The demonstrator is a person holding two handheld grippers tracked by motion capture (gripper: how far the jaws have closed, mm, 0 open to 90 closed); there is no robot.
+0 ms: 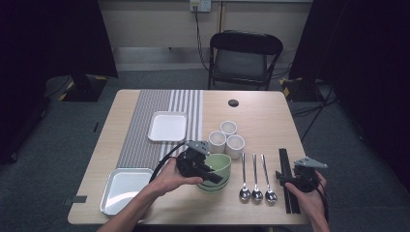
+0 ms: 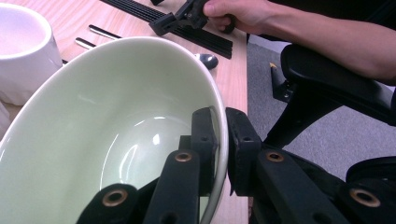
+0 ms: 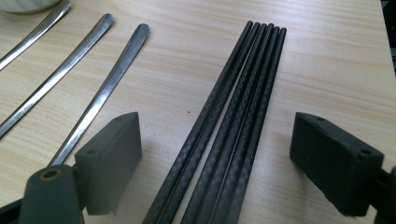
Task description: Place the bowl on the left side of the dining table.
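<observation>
The left hand-held gripper (image 2: 222, 140) pinches the rim of the green bowl (image 2: 107, 126), one jaw inside and one outside, near the bench's front edge. The right hand-held gripper (image 3: 215, 154) is spread wide, its jaws straddling the black chopsticks (image 3: 233, 116) without touching them. Three spoons (image 1: 256, 176) lie between bowl and chopsticks; three white cups (image 1: 227, 137) stand just behind the bowl

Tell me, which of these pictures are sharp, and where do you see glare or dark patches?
High view: table evenly lit, room edges almost black, picture small and soft. Left gripper view: soft highlights gleam inside the green bowl; the nearest jaw parts look blurred. Right gripper view: chopsticks crisp with their weave showing, spoons catching light, jaw blocks at the bottom slightly soft.
</observation>
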